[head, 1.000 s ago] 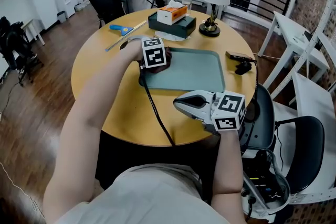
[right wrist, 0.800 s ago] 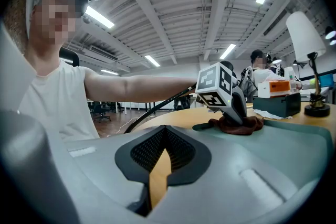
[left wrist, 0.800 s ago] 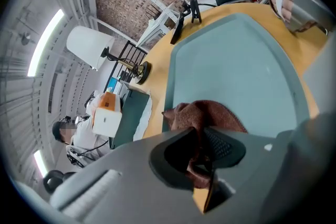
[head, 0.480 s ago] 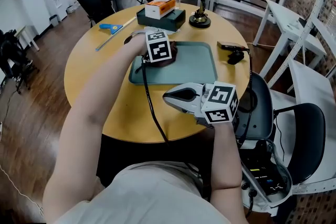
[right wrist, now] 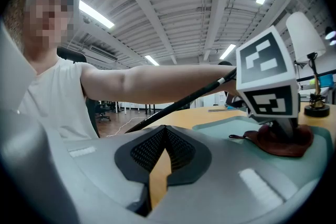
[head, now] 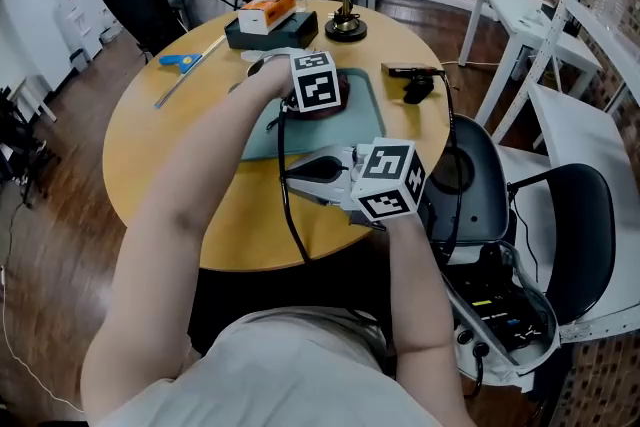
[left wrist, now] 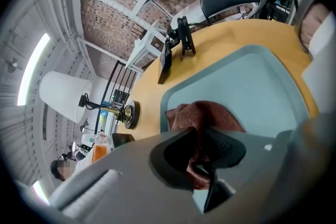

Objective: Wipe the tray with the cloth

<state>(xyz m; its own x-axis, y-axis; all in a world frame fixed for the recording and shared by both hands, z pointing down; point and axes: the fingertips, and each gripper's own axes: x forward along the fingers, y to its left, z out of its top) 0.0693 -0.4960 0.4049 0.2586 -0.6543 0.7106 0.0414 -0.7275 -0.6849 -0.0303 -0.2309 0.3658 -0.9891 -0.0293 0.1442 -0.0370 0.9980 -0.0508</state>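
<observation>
My left gripper (left wrist: 202, 153) pinches the brown cloth (left wrist: 202, 115) at the far end of the tray (left wrist: 262, 86). My right gripper (right wrist: 164, 139) is closed on nothing, by the tray's near edge.

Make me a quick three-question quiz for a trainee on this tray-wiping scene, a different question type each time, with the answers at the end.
1. True or false: the grey right gripper grips the reddish-brown cloth.
2. The cloth lies: A) on the teal plastic tray; B) on the bare tabletop; C) on the floor.
3. Fill in: the grey left gripper has its jaws shut on the ____.
Key: 1 false; 2 A; 3 cloth.
</observation>
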